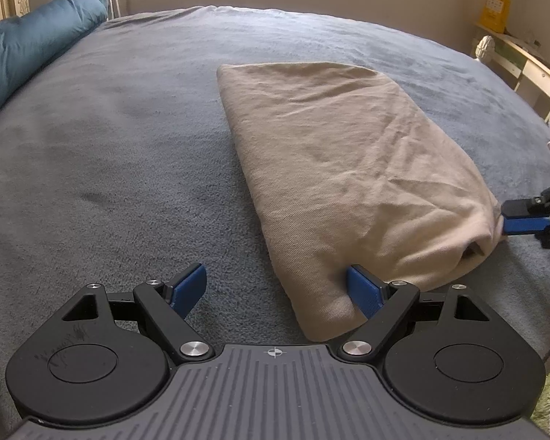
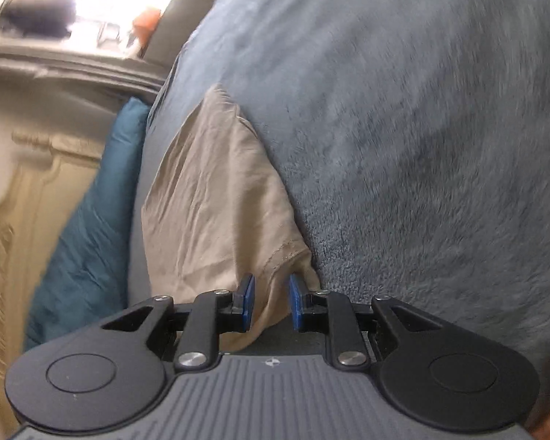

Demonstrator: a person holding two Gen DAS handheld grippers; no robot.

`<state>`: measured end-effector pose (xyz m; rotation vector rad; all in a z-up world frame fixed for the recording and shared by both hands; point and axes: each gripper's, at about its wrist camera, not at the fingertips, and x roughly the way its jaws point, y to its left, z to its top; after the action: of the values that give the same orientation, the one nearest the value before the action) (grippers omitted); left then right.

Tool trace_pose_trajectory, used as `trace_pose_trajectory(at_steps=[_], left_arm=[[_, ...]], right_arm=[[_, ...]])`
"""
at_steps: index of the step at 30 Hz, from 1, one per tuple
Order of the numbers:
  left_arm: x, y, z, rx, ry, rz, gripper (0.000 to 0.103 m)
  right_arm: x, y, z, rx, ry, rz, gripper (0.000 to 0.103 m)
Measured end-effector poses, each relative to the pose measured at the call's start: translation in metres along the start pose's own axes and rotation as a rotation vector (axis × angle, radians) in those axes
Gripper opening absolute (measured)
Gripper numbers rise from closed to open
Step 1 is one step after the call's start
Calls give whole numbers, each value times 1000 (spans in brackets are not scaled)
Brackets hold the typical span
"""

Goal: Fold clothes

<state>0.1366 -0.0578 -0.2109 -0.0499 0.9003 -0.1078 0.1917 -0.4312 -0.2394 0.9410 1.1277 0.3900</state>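
Right now the right gripper (image 2: 269,302) has a bunched corner of the folded beige cotton garment (image 2: 216,198) running between its two blue pads (image 2: 246,302). The jaws stand narrow with cloth in the gap; whether the pads truly pinch that fold I cannot tell, since a sliver of space shows beside the right-hand one. From the left wrist view the same tool (image 1: 509,220) meets the garment's rounded near-right end from the side.

The left gripper (image 1: 277,289) stands wide apart, gripping nothing. Its right pad (image 1: 363,289) lies against the near edge of the garment (image 1: 348,168), while its left pad rests over bare grey plush bedcover (image 1: 110,154).

The garment stretches away ahead and to the right of the left claw, as a long folded bundle on the bedcover, its far end well beyond both tools. The next fold probably calls for both near corners to be held.

To do it well, I would judge:
- bring the left claw rightwards so the garment's near-left corner sits fully between its pads before closing;
- catch all the layers, not just the top one, or the bundle will slide apart;
- keep the right grip firm and level with the left, so the folded edge travels straight;
- lift low, since the plush surface may drag on the cloth.

Further off to the left lies a teal quilted duvet (image 1: 29,44), clear of the work.
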Motion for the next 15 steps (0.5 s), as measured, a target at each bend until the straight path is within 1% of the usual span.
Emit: trace_pose_trajectory(at_steps=[3,4,5,6,7,8,9,11,12,13,14,15], left_arm=[[0,1,0,-3,0,-1,85],[0,1,0,-5,-1,-1,85],[0,2,0,-12,0,-5,85],[0,3,0,-20,1,-10,86],[0,4,0,-28,1,-15,86],[1,5,-1,-41,4,-25,86],[1,6,-1,-52,7,-31,86],[3,6,-1,-59,19,-38,86],[4,6,-1,-59,20,-38,86],[4,6,-1,-58,21,-37,86],[4,5,-1,-57,22,-37,86],[4,5,-1,-54,22,-36,86]], right_arm=[[10,-15,3,76,13,59,19],[11,-19,2,82,4,102,17],[10,-24,2,85,-5,158,11],[7,-29,0,83,-19,252,9],[5,-38,-2,94,-37,354,2],[3,-46,-4,104,-55,456,2],[3,-54,-6,113,-66,524,2],[11,-70,-5,122,-54,468,1],[15,-75,-4,124,-38,392,0],[17,-79,-4,115,-23,343,0],[14,-76,-5,74,-27,330,0],[10,-65,-7,-12,-35,273,0]])
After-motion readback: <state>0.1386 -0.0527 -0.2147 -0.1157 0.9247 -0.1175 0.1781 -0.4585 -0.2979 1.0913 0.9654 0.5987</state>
